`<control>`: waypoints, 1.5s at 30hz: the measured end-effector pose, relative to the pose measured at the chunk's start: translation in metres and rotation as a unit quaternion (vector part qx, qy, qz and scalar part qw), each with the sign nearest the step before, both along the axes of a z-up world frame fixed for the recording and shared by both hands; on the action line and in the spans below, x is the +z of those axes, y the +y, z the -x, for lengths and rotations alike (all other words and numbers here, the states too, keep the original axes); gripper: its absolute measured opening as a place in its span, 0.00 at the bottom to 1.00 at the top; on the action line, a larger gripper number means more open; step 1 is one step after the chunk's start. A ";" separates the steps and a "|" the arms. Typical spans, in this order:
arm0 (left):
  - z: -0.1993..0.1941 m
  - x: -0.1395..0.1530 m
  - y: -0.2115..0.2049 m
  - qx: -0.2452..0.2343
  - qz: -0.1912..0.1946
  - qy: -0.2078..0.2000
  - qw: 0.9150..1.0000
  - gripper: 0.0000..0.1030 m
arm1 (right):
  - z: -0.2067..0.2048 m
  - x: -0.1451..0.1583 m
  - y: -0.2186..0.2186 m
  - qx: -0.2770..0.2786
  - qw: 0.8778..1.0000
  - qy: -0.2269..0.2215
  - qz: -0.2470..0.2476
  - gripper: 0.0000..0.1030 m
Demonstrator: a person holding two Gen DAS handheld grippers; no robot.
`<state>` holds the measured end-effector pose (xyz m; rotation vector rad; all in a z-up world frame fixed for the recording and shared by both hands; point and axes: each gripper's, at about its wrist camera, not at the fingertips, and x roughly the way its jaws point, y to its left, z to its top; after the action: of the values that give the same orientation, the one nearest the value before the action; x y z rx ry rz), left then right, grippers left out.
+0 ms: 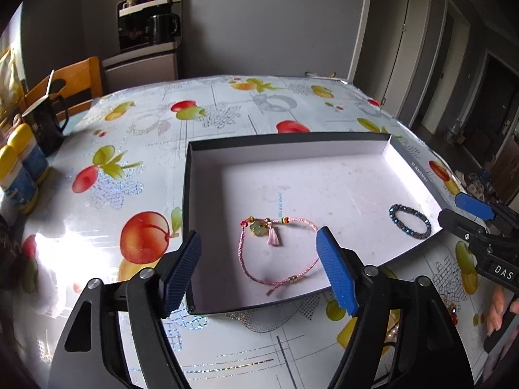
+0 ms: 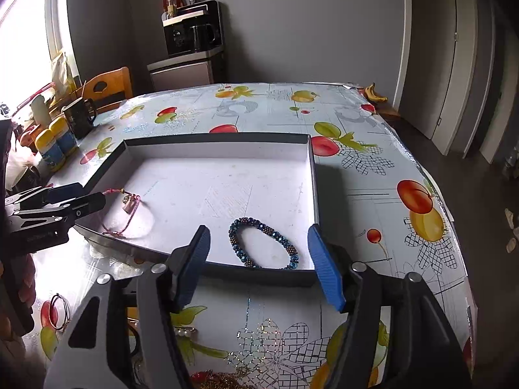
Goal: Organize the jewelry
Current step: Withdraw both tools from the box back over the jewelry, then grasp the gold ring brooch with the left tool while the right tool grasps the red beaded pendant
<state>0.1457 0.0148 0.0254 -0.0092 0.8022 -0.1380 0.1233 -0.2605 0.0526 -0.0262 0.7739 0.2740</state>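
A shallow black box with a white floor (image 1: 292, 149) (image 2: 214, 137) lies on the fruit-print table. Inside it lie a pink cord bracelet with a green charm and tassel (image 1: 275, 249) (image 2: 128, 210) and a blue beaded bracelet (image 1: 410, 225) (image 2: 262, 243). My left gripper (image 1: 259, 272) is open and empty, over the box's near edge, straddling the pink bracelet. My right gripper (image 2: 259, 265) is open and empty, at the box's near edge by the beaded bracelet. Each gripper shows in the other's view: the right one (image 1: 467, 217) and the left one (image 2: 74, 201).
More jewelry lies on the table near me: a thin dark hoop (image 2: 60, 311), a pearl pin (image 2: 185, 332) and a gold chain (image 2: 223, 379). A black mug (image 1: 47, 123) and yellow-capped bottles (image 1: 19, 168) stand at the left edge. A wooden chair (image 1: 74, 87) is behind.
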 end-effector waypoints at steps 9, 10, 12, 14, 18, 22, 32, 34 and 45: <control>0.043 0.031 0.004 0.009 -0.005 -0.063 0.998 0.91 | 0.036 0.020 -0.013 -0.005 0.999 -0.045 -0.005 0.95; 0.048 0.033 0.004 0.011 -0.010 -0.068 0.998 0.92 | 0.039 0.020 -0.015 -0.008 0.999 -0.047 -0.002 0.95; 0.057 0.036 0.005 0.011 -0.010 -0.075 0.997 0.93 | 0.045 0.020 -0.019 -0.013 0.999 -0.050 0.000 0.95; 0.068 0.038 0.004 0.005 -0.006 -0.082 0.997 0.93 | 0.052 0.020 -0.023 -0.020 0.998 -0.055 0.002 0.95; 0.087 0.037 0.002 -0.003 -0.014 -0.093 0.996 0.94 | 0.068 0.019 -0.031 -0.025 0.998 -0.060 0.002 0.95; 0.106 0.032 -0.002 -0.020 -0.014 -0.095 0.995 0.95 | 0.082 0.019 -0.036 -0.032 0.997 -0.065 0.005 0.95; 0.148 0.005 -0.001 -0.048 -0.044 -0.073 0.995 0.95 | 0.115 0.006 -0.038 -0.012 0.998 -0.053 0.013 0.95; 0.154 0.001 0.001 -0.054 -0.057 -0.070 0.994 0.95 | 0.120 -0.001 -0.039 -0.003 0.999 -0.038 0.008 0.95; 0.178 -0.031 -0.012 -0.132 -0.091 -0.025 0.987 0.95 | 0.133 -0.033 -0.039 0.022 1.000 0.013 0.011 0.95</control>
<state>-0.0328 0.0025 -0.0052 0.2725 0.7605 -0.3140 -0.0098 -0.2991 0.0195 -0.0599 0.8033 0.3076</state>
